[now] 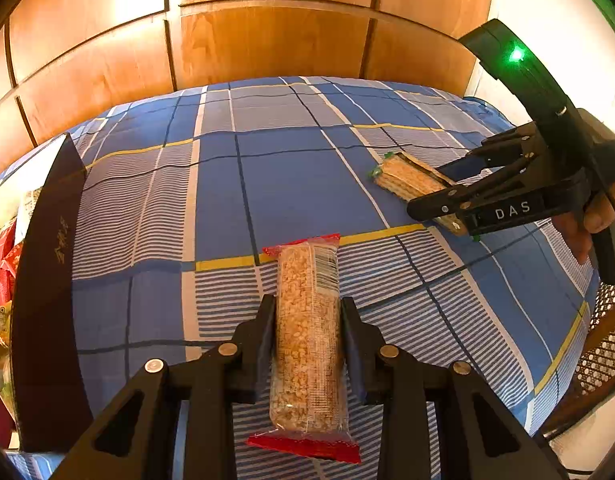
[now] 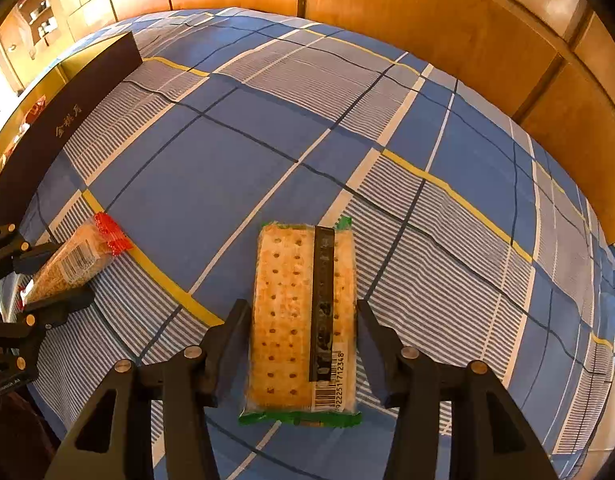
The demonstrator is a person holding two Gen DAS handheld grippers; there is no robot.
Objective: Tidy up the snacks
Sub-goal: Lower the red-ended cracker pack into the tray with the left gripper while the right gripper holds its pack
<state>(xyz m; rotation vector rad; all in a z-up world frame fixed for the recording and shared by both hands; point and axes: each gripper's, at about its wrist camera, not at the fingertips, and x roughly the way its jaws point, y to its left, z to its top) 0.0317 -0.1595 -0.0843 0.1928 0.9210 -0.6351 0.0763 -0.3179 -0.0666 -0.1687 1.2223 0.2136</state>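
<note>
Wood-panelled cupboards back a bed spread with a blue checked sheet (image 1: 291, 184), where two snack packs lie well apart. Clamped between the left gripper (image 1: 308, 312) fingers is a grain bar (image 1: 307, 332) in clear wrap with red ends; both pads press its long sides and it lies flat on the sheet. At the right gripper (image 2: 303, 320), the jaws straddle a cracker pack (image 2: 291, 316) with green ends, but a sliver of sheet shows on each side, so the pads are not pressing it and the pack rests free on the sheet.

Only the left wrist view shows the fingers of a hand (image 1: 595, 220) wrapped around the right tool's handle, and loose red and yellow packets at the far left edge beside a dark box (image 1: 47, 280) with gold lettering. Only the right wrist view shows the crackers' barcode and dark label strip. Both tools tilt steeply down toward the sheet.
</note>
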